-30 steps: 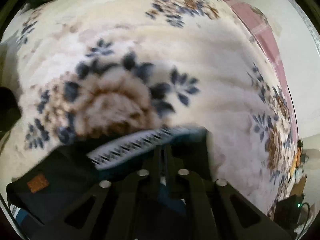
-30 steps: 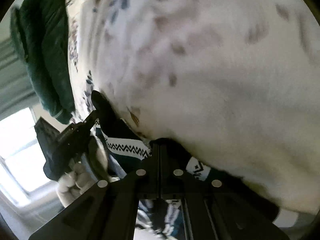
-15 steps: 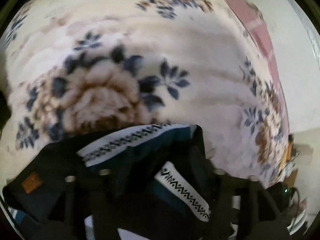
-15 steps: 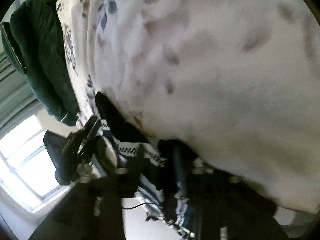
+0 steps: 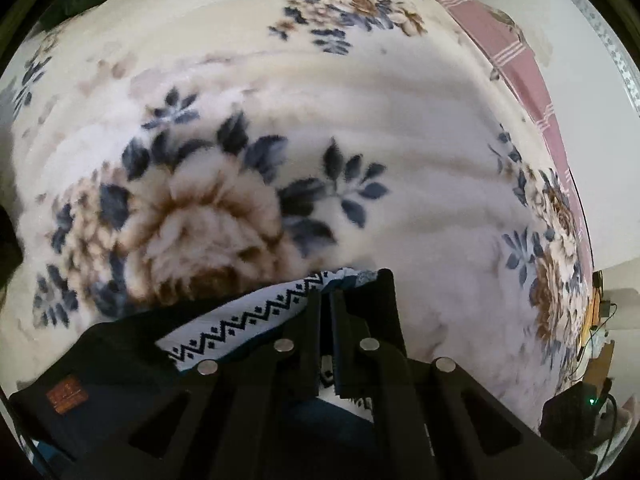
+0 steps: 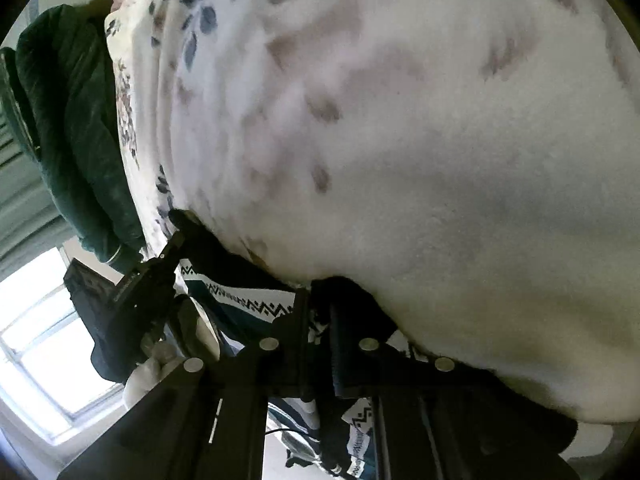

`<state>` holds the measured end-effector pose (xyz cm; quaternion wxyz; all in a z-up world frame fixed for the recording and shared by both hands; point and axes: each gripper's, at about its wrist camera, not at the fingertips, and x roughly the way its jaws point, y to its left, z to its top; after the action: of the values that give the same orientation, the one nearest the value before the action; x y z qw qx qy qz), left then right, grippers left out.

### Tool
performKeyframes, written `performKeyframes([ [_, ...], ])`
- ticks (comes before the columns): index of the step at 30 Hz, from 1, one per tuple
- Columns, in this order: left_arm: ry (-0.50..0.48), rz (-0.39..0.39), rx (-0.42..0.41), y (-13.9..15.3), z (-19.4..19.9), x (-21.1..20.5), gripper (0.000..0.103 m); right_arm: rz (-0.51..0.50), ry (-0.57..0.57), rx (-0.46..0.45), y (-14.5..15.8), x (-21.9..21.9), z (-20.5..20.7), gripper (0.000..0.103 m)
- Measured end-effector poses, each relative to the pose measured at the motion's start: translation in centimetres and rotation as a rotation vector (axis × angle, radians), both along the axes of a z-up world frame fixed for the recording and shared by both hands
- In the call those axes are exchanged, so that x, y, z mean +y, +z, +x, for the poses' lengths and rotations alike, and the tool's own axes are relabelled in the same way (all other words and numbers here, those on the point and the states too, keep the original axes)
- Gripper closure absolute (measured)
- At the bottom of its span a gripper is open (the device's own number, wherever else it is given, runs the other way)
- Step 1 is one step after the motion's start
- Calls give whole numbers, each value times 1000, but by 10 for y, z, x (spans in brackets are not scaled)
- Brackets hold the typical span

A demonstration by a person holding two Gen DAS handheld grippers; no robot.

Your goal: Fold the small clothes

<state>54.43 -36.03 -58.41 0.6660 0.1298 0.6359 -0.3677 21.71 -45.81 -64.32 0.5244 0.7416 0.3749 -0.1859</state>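
Knitwear, soft and light, is what you are handling: a dark garment (image 5: 120, 364) with a white zigzag band (image 5: 240, 320) that lies on the floral blanket (image 5: 360, 120) of the bed.

Left wrist view: the garment sits at the 6 to 8 o'clock edge of the picture, the band running up toward the centre. Your left tongs (image 5: 326, 308) are together, clamped on the band's edge where it meets the blanket. Treat the fabric as limp and stretchy; it will sag and drape from any pinch, so take hold at hems and corners, not mid-panel. A brown label (image 5: 66, 394) at 8 o'clock marks the dark part. No container shows here.

Right wrist view: the same garment (image 6: 240, 300) hangs below the blanket (image 6: 440, 160) edge, at 6 to 7 o'clock. Your right tongs (image 6: 320, 312) are closing, with patterned fabric between them; I judge it caught. The left tongs (image 6: 160, 264) show at 8 o'clock, also on the garment. A dark green cloth (image 6: 80, 120) lies at 9 to 10 o'clock. No basket or box is in sight.
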Motion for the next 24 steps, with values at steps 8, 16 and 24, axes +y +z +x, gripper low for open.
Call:
performKeyframes([
  [8,243,-9,-78,44,7,62,98,-47,168,53,23,-11,19,69],
  [16,466,-16,-203,84,-42,186,7,-611,660,291,107,32,78,28],
  [24,632,40,-201,77,-109,315,0,-1022,1017,368,137,139,134,2],
])
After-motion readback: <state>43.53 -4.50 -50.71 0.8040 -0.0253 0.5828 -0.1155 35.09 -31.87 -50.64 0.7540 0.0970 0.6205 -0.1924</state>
